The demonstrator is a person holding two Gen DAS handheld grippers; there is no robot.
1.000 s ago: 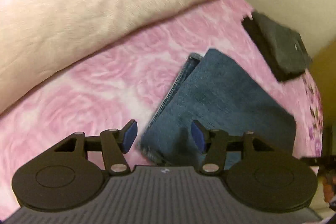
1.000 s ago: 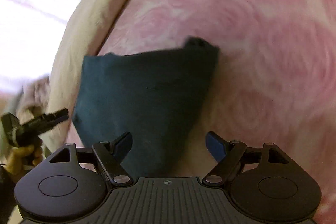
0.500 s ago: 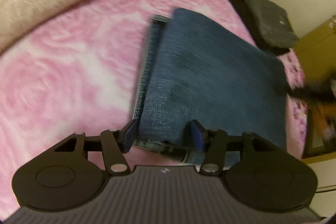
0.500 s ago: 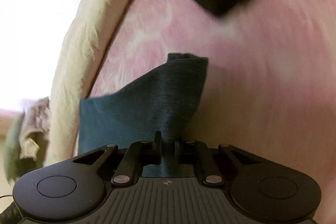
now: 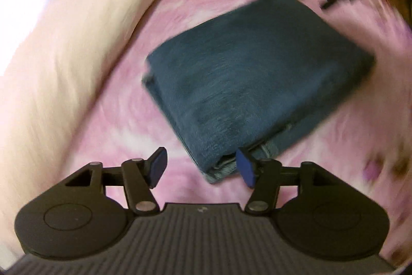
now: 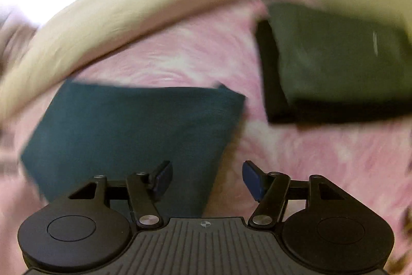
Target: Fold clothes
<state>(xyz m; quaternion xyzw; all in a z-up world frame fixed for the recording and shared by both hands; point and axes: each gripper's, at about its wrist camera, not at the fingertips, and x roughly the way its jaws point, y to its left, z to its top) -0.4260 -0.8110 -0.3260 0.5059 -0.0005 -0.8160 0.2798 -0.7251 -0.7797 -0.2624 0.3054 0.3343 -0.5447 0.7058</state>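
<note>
Two grippers hover over folded jeans [image 5: 247,84] lying flat on the pink bedspread [image 5: 123,125]; the left gripper [image 5: 201,166] is opening, a corner of the denim between its blue pads, unpressed; the right gripper [image 6: 207,179] is opening too, grasping nothing; dark folded clothes [image 6: 334,63] lie just beside the jeans, a cream blanket [image 5: 77,38] beyond.

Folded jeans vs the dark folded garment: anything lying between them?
Nothing: only a bare strip of pink bedspread separates the folded jeans from the dark folded garment, clearest in the right wrist view.
</note>
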